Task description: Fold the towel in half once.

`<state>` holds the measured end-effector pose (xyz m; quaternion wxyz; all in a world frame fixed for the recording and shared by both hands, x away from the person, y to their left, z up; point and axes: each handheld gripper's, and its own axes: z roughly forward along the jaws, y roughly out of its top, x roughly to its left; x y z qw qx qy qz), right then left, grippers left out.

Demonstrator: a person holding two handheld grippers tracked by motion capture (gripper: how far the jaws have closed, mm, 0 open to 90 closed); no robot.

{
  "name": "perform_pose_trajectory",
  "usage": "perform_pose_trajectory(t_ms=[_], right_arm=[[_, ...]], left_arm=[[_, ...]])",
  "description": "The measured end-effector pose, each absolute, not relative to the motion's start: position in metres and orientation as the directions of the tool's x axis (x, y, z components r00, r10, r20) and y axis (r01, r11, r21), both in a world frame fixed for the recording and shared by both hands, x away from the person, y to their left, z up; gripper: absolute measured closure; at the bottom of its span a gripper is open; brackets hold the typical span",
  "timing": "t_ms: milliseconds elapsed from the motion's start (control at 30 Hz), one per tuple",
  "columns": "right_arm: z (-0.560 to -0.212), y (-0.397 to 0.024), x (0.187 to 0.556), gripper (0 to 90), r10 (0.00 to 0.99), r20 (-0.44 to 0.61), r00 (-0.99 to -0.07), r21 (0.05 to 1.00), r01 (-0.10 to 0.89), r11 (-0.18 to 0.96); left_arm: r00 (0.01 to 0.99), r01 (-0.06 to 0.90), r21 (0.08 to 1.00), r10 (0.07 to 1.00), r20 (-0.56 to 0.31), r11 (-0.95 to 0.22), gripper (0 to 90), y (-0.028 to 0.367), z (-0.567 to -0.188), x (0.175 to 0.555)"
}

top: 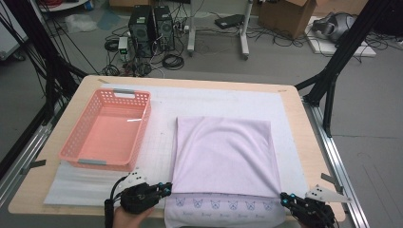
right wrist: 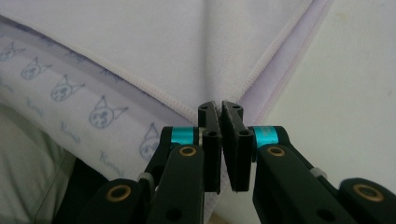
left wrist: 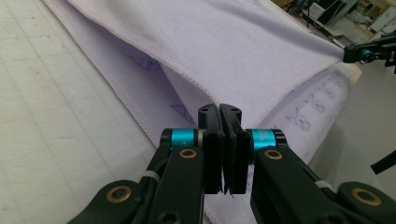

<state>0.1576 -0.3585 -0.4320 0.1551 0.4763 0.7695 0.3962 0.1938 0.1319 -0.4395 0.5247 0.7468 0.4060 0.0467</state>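
The towel [top: 223,156] is pale lilac — its lower strip printed with a row of small blue cat-like faces. The basket [top: 108,128] is salmon pink with grey handles; the grippers — black with turquoise bands.

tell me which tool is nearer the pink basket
Left. The left tool sits just below the pink basket, off its near right corner; the right tool is across the towel.

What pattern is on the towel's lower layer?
Small blue cat-face outlines on the pale lilac towel, clearest in the right gripper view.
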Motion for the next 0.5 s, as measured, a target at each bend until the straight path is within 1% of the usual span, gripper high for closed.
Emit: perform_pose_trajectory(t_ms=[200,300,400,433,500], right_arm=[[-0.43,-0.36,0.142,86.4,0.848,0.142,-0.51,0.76,0.605,0.237],[-0.432,-0.359,0.131,86.6,0.84,0.139,-0.525,0.747,0.612,0.259],[-0.437,-0.358,0.127,86.3,0.837,0.141,-0.528,0.734,0.623,0.27],[-0.436,-0.358,0.129,84.2,0.839,0.144,-0.525,0.735,0.624,0.264],[-0.435,-0.358,0.133,72.3,0.848,0.157,-0.506,0.748,0.622,0.232]], left_arm=[[0.69,0.556,0.817,0.633,-0.351,-0.152,87.3,0.135,-0.439,0.177],[0.705,0.555,0.811,0.621,-0.342,-0.183,87.3,0.136,-0.441,0.167],[0.712,0.557,0.805,0.616,-0.337,-0.203,87.0,0.136,-0.445,0.167],[0.707,0.556,0.809,0.621,-0.339,-0.191,85.7,0.135,-0.444,0.169],[0.685,0.563,0.813,0.633,-0.361,-0.146,66.4,0.137,-0.442,0.177]])
